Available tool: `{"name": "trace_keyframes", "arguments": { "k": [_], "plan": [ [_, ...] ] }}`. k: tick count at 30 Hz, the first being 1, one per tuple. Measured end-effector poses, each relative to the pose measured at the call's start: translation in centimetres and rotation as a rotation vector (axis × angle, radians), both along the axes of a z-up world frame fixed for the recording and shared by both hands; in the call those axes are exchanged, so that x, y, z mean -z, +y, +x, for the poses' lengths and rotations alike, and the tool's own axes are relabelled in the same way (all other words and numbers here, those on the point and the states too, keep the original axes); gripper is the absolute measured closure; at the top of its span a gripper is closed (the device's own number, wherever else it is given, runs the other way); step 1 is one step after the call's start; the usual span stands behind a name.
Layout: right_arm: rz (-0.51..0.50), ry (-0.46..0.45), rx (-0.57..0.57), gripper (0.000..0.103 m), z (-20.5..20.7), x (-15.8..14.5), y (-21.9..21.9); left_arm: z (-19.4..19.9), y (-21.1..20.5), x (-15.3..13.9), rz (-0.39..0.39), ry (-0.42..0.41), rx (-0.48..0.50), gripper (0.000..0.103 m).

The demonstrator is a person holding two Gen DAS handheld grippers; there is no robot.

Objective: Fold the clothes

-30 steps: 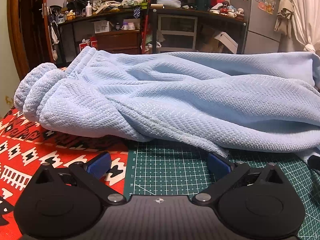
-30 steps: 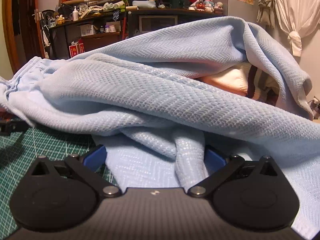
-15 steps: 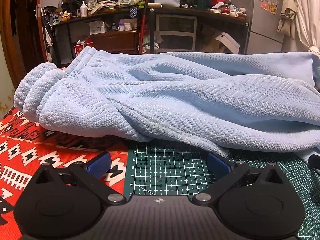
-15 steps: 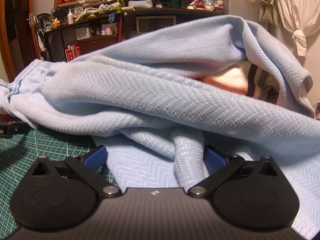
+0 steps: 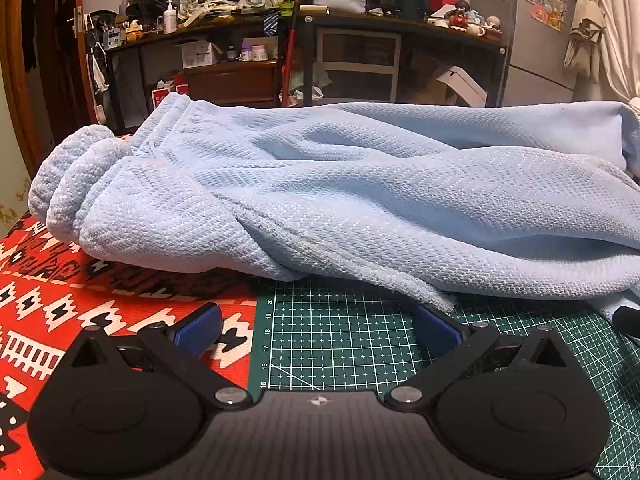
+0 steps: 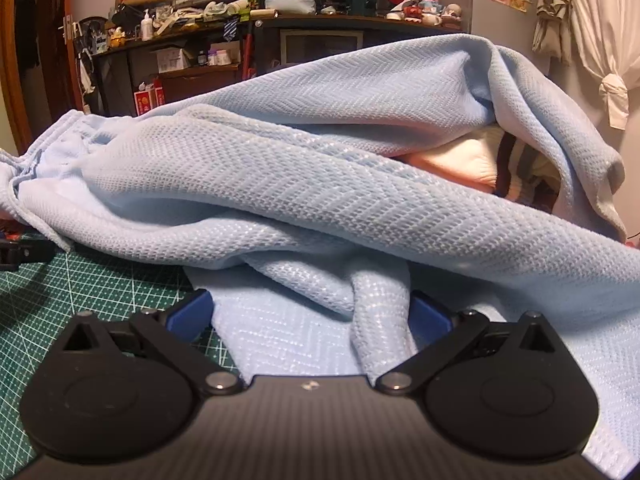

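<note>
A light blue knit garment (image 5: 320,200) lies bunched across the table, its elastic waistband (image 5: 80,176) rolled up at the left. My left gripper (image 5: 318,326) is open, low over the green cutting mat (image 5: 340,340), just short of the garment's frayed hem (image 5: 432,298). In the right wrist view the same garment (image 6: 320,168) fills the frame. My right gripper (image 6: 308,312) is open with a flat layer and a rolled fold (image 6: 380,312) of the fabric lying between its blue pads (image 6: 192,312).
A red patterned cloth (image 5: 100,300) covers the table left of the mat. A cream and striped garment (image 6: 480,160) shows under the blue fabric at the right. Cluttered shelves (image 5: 280,40), a fridge (image 5: 532,32) and a curtain (image 6: 600,40) stand behind the table.
Both views have shifted only slightly; the background has slid a little to the right. The garment and both grippers keep their places and stay open.
</note>
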State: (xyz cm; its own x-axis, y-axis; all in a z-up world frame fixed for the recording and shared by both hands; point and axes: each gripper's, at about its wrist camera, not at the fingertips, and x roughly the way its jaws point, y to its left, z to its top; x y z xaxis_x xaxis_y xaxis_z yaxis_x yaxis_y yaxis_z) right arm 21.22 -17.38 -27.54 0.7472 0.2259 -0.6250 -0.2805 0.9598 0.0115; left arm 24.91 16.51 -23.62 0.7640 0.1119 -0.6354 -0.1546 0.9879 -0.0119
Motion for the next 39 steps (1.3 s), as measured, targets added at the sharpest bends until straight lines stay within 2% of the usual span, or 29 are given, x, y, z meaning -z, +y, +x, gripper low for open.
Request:
{"name": "trace_keyframes", "arguments": {
  "k": [9, 12, 13, 15, 20, 22, 24, 27, 32, 34, 35, 37, 39],
  "plan": [
    [-0.029, 0.009, -0.011, 0.000, -1.4, -0.1, 0.1, 0.5, -0.3, -0.2, 0.003, 0.002, -0.004, 0.000],
    [-0.037, 0.035, -0.025, 0.000, -2.0, -0.4, 0.0, -0.4, -0.5, -0.8, -0.003, 0.040, 0.023, 0.000],
    [-0.038, 0.047, -0.037, 0.000, -2.4, -0.7, -0.2, -0.7, -0.6, -1.0, -0.006, 0.054, 0.033, 0.002],
    [-0.024, 0.038, -0.050, 0.000, -3.3, -1.5, -0.4, -1.8, -0.7, -1.7, -0.005, 0.072, 0.056, 0.018],
    [0.006, 0.009, -0.075, 0.003, -5.5, -3.7, -0.8, -6.4, -0.8, -4.5, 0.032, 0.060, 0.114, 0.020],
    [0.010, -0.009, -0.073, 0.010, -6.3, -4.6, -0.5, -7.8, -0.6, -5.7, 0.044, 0.057, 0.133, 0.026],
    [0.016, -0.007, -0.075, 0.014, -7.1, -5.5, 0.0, -8.6, 0.1, -6.5, 0.031, 0.050, 0.133, 0.032],
    [0.005, -0.017, -0.075, 0.014, -8.4, -6.5, 0.7, -9.4, 1.4, -7.6, 0.000, 0.038, 0.131, 0.033],
    [-0.019, -0.046, -0.070, 0.014, -8.1, -7.0, 2.1, -8.7, 4.9, -7.3, -0.041, -0.007, 0.125, 0.033],
    [-0.022, -0.047, -0.075, 0.015, -7.0, -6.8, 2.8, -7.6, 6.8, -6.7, -0.069, -0.010, 0.112, 0.041],
    [-0.022, -0.046, -0.078, 0.015, -6.4, -6.6, 3.2, -6.8, 8.1, -6.3, -0.087, -0.004, 0.100, 0.050],
    [-0.011, -0.037, -0.089, 0.019, -4.8, -6.5, 3.9, -5.2, 10.2, -5.8, -0.109, 0.007, 0.082, 0.060],
    [-0.007, -0.025, -0.108, 0.019, -3.1, -6.4, 4.7, -4.0, 12.0, -5.5, -0.119, 0.005, 0.063, 0.061]
  ]
}}
